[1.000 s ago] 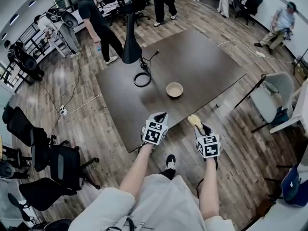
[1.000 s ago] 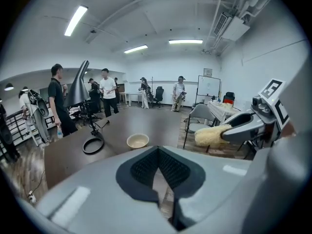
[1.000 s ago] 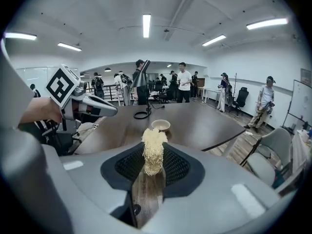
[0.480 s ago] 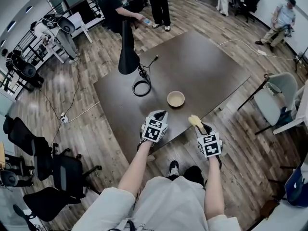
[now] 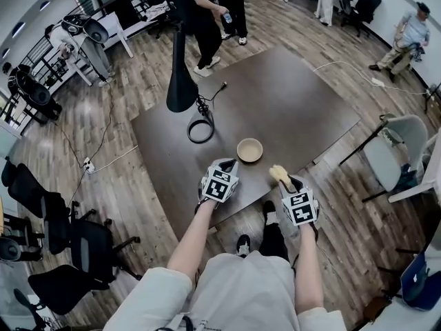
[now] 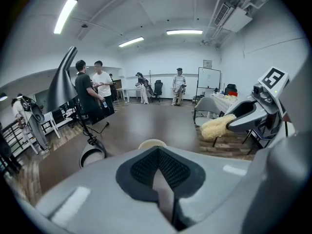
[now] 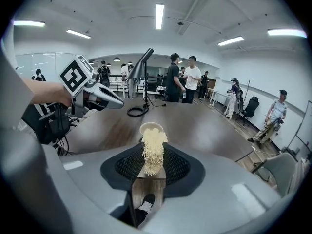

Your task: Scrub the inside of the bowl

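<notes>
The fibrous scrubber (image 7: 154, 152) is clamped upright between the jaws of the right gripper (image 5: 289, 183), its tuft aimed at the bowl (image 5: 249, 149), presumably so it can be pushed straight inside. The bowl is set upright on the table (image 5: 296, 95) near its front edge, just ahead of both grippers, untouched. The left gripper (image 5: 229, 164) is held with jaws together on nothing, likely ready to steady the rim. Both forearms are stretched forward, side by side

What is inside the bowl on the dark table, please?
In the head view the bowl looks empty; only its pale inner wall shows. From the right gripper view the scrubber covers part of it.
</notes>
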### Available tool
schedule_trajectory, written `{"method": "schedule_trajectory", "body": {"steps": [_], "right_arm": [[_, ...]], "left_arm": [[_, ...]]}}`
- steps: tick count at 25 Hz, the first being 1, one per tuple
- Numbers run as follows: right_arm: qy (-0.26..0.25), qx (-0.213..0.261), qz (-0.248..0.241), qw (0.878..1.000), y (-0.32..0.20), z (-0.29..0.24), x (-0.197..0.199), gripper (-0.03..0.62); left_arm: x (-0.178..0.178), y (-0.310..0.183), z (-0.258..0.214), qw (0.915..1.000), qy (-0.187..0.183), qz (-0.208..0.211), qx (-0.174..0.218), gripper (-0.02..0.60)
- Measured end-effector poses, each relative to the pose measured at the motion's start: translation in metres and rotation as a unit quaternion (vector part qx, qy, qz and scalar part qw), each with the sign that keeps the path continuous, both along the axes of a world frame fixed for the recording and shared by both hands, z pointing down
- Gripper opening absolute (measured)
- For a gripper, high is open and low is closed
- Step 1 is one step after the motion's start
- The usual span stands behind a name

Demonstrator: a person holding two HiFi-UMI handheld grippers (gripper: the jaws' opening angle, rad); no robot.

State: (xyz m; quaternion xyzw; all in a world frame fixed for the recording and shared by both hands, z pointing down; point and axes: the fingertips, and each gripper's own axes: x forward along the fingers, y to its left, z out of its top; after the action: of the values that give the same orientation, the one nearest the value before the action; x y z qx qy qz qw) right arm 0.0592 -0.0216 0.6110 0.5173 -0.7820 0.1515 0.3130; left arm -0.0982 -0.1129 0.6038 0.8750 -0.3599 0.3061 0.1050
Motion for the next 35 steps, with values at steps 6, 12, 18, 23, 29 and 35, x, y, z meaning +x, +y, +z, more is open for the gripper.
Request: {"method": "schedule_trajectory", "body": {"steps": [6, 12, 18, 23, 29, 35], "right_arm": [[0.009, 0.003, -0.037, 0.999, -0.038, -0.002, -0.003, 0.133], [0.017, -0.008, -0.078, 0.997, -0.075, 0.003, -0.013, 0.133], [0.020, -0.030, -0.123, 0.992, -0.118, 0.023, -0.021, 0.133], [0.017, -0.047, -0.158, 0.986, -0.157, 0.039, -0.026, 0.133], [0.022, -0.074, -0.220, 0.972, -0.184, 0.054, -0.029, 0.133], [0.024, -0.092, -0.273, 0.957, -0.200, 0.062, -0.020, 0.133]], "left_arm": [[-0.004, -0.027, 0.009, 0.9997, -0.003, -0.022, -0.012, 0.000], [-0.006, -0.061, 0.025, 0.9986, -0.016, -0.042, -0.029, 0.000], [-0.003, -0.090, 0.058, 0.9952, -0.013, -0.068, -0.070, 0.000], [0.005, -0.114, 0.083, 0.9895, 0.006, -0.101, -0.103, 0.000], [0.014, -0.130, 0.115, 0.9770, 0.024, -0.141, -0.159, 0.025], [0.015, -0.142, 0.133, 0.9670, 0.038, -0.151, -0.201, 0.061]]}}
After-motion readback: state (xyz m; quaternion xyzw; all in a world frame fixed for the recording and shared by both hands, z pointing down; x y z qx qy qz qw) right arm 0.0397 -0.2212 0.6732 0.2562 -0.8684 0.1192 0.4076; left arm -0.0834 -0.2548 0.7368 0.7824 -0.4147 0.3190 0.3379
